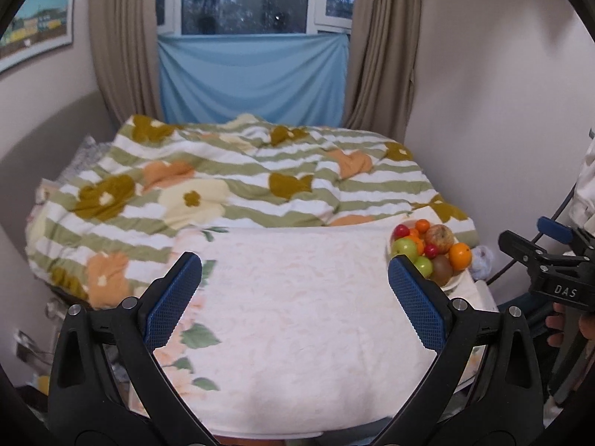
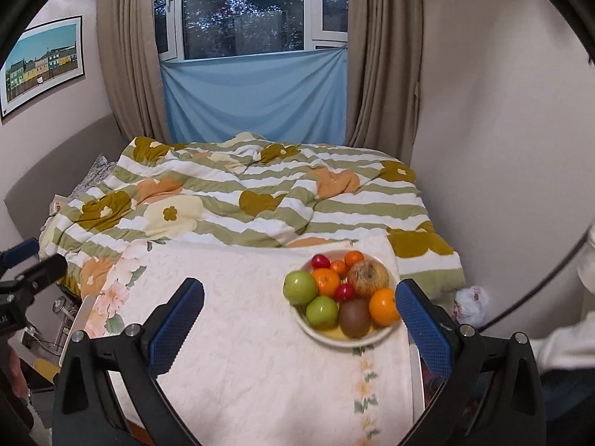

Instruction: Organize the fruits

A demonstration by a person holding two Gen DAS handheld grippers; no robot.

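A white bowl (image 2: pixel 375 334) of fruit stands on the right of a cloth-covered table (image 2: pixel 253 353). In it lie two green apples (image 2: pixel 300 287), several oranges (image 2: pixel 383 306), a brown kiwi (image 2: pixel 354 317), a blotchy reddish apple (image 2: pixel 369 277) and small red fruits (image 2: pixel 345 291). My right gripper (image 2: pixel 299 327) is open with nothing between its blue pads, held back from the bowl. The left wrist view shows the same bowl (image 1: pixel 455 280) at the far right, just past the right finger. My left gripper (image 1: pixel 293 297) is open and empty over the cloth.
Behind the table lies a bed with a striped floral quilt (image 2: pixel 260 200), then a window with a blue cloth (image 2: pixel 256 93) and beige curtains. Each gripper shows at the edge of the other's view: the right gripper (image 1: pixel 550 271), the left gripper (image 2: pixel 26 282). A person's sleeve (image 2: pixel 565 345) is at the right.
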